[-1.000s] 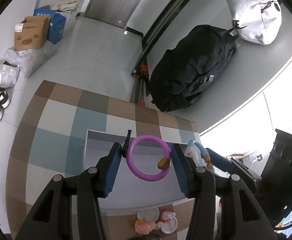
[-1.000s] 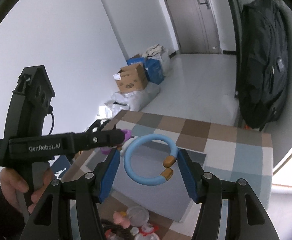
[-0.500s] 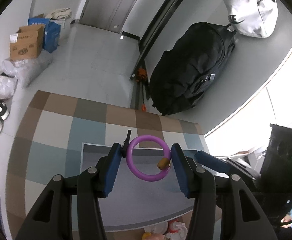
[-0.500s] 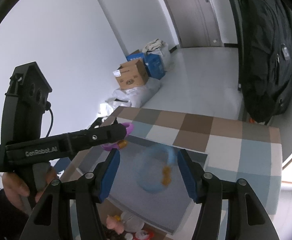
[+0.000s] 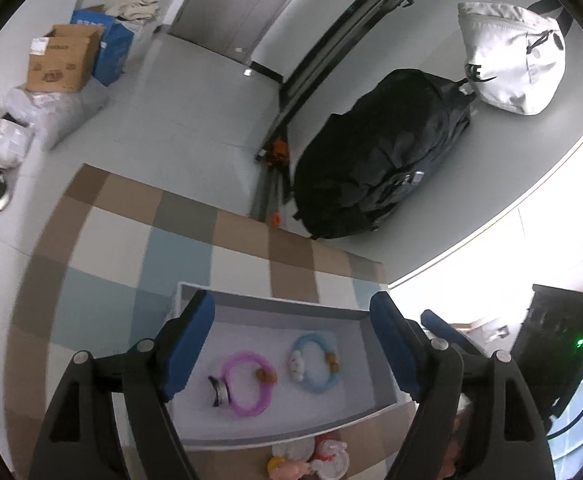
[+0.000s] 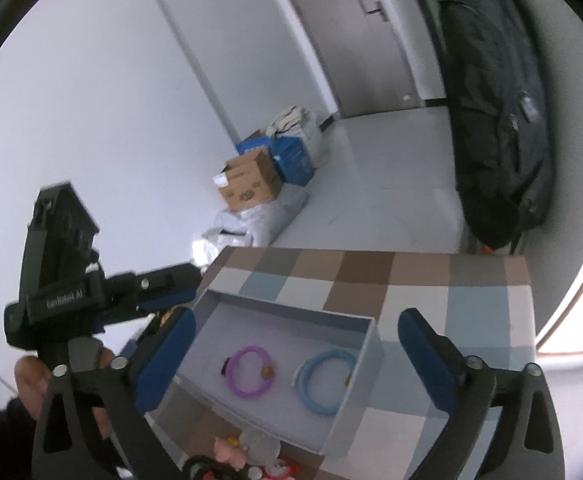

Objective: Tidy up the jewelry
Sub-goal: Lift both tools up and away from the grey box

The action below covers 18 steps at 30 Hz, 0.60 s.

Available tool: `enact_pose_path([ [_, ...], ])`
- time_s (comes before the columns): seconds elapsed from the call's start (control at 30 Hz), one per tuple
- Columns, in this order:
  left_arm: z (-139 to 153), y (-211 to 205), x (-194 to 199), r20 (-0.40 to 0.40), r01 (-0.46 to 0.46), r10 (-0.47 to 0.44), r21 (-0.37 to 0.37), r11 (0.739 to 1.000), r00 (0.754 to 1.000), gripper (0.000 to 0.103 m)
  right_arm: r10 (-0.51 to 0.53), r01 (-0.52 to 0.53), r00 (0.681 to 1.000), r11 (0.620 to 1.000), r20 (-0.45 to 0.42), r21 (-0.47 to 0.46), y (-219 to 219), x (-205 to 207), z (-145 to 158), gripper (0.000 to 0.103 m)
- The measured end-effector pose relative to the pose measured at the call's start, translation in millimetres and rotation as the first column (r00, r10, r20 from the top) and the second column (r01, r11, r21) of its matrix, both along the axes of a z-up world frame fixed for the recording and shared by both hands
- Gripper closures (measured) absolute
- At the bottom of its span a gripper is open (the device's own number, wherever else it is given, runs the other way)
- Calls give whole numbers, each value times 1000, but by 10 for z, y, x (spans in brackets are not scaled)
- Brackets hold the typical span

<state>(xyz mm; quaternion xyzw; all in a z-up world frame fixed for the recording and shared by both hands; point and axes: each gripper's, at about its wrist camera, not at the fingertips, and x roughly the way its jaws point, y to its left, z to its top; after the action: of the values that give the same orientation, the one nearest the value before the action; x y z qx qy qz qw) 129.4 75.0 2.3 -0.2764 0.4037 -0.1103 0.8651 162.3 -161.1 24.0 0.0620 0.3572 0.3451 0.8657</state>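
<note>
1. Bracelets both lie flat in the grey tray [image 5: 251,304], lower centre of frame: purple bracelet [image 5: 246,383] left, blue bracelet [image 5: 316,362] just beside it on the right, apart.
2. Left gripper [image 5: 291,344] jaws opening, nothing gripped.
3. Right gripper [image 6: 293,354] jaws opening wide, empty too.
4. Tray sits on the checkered surface [image 5: 131,236].

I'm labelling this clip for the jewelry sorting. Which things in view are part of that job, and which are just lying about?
Part of the job:
- purple bracelet
- blue bracelet
- white box holding both
- trinkets in front of the box

Lying about:
- black backpack
- white bag
- cardboard box
- blue carton
- checkered cloth
</note>
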Motion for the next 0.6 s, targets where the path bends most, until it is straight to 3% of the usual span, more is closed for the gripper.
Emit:
enact_pose_path([
  [0.23,84,33,-215,18,-40,39,57,998,999,27,-43,44,999,999,-13,11,-137,-115,59,0],
  [0.6,175,-106,-647,32,-54,49,179,982,998,27,-24,25,1000,996,4,-82,-89,-448,76,0],
])
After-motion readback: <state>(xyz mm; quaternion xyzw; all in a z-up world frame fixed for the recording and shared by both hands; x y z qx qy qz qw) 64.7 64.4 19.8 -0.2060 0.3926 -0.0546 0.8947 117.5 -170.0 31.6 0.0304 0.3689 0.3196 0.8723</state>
